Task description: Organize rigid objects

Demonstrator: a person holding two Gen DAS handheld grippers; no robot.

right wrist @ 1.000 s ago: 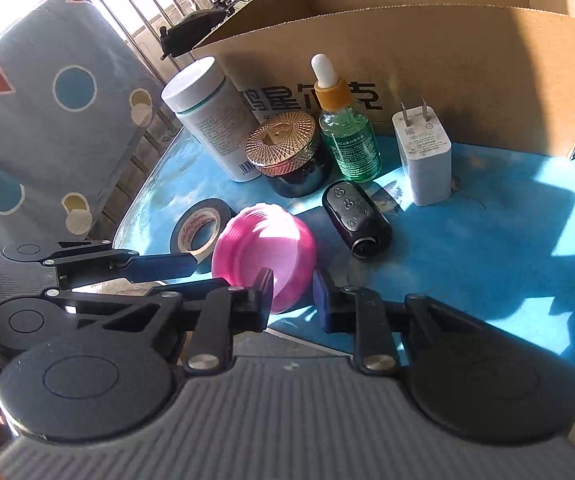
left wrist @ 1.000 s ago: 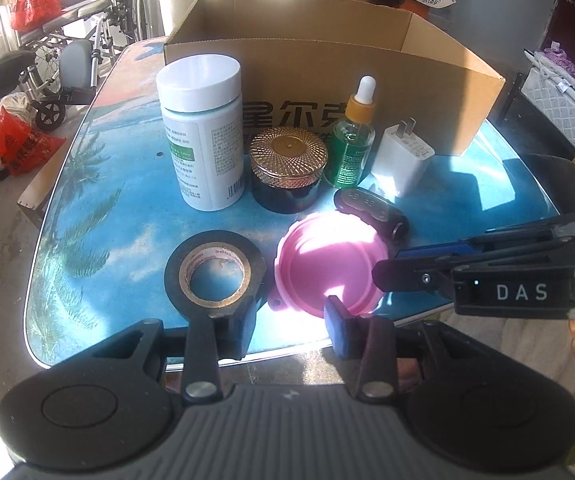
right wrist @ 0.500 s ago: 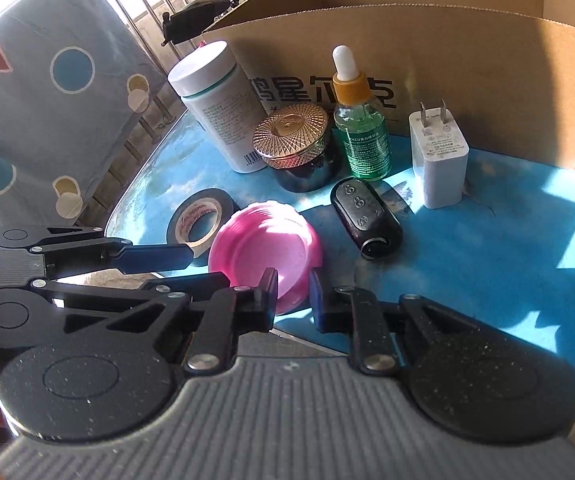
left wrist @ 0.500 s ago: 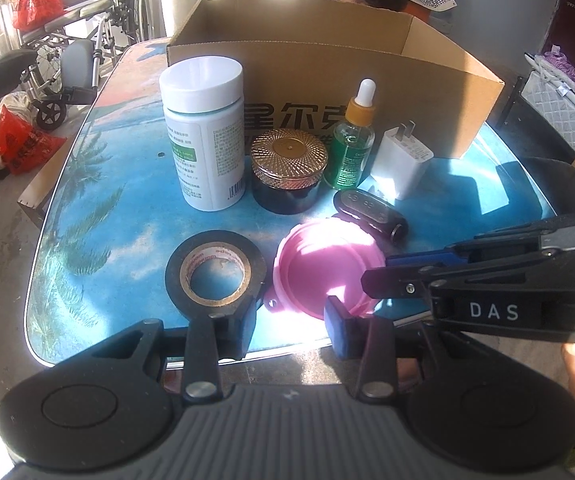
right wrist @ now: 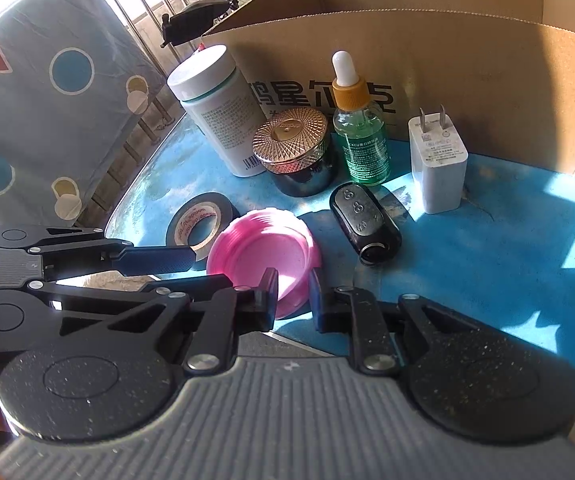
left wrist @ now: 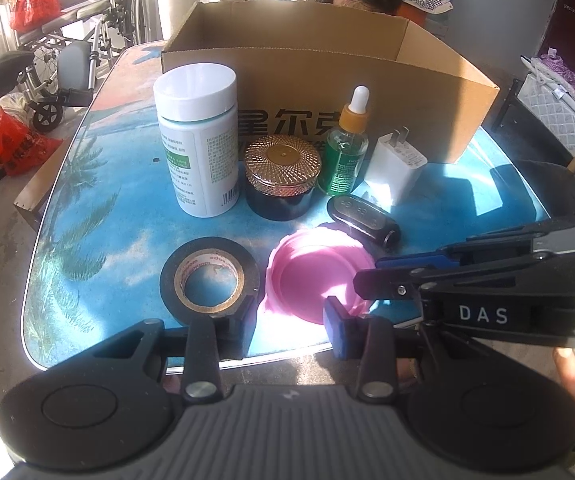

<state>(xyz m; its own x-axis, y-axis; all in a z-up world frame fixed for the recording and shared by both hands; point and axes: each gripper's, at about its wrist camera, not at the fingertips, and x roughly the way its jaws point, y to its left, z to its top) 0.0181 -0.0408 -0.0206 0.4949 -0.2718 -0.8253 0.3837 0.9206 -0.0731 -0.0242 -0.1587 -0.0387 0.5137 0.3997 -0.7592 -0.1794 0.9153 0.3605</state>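
A pink lid [right wrist: 264, 252], lying rim-up near the front edge of a blue palm-print table [left wrist: 87, 216], sits directly ahead of the right gripper [right wrist: 291, 294], whose jaws stand parted and empty at the lid's near rim. The left gripper [left wrist: 291, 320] hovers at the same table edge, likewise spread and holding nothing, with a roll of black tape [left wrist: 209, 276] just past its left finger and the lid past its right.

Behind the lid, a black key fob [right wrist: 365, 224] lies flat, near the lid's far rim; whether the two touch cannot be made out in either view. Farther back stand a white-capped bottle [left wrist: 197, 140], a dark jar with a gold lid [left wrist: 281, 176], a green dropper bottle [left wrist: 347, 148] and a white charger plug [left wrist: 397, 168], lined up close against the front wall of an open cardboard box [left wrist: 327, 68]. A person's dark hair shows beyond the box, and a wheelchair stands off to the left.

No item appears to have reached the box so far, so the sorting looks to be at its opening step, with the lid the likely first pick. The next move would call for easing the right gripper forward so one finger goes inside the thin upturned rim and one outside, then closing firmly enough that the shallow lid does not slip or skid on the glossy tabletop.
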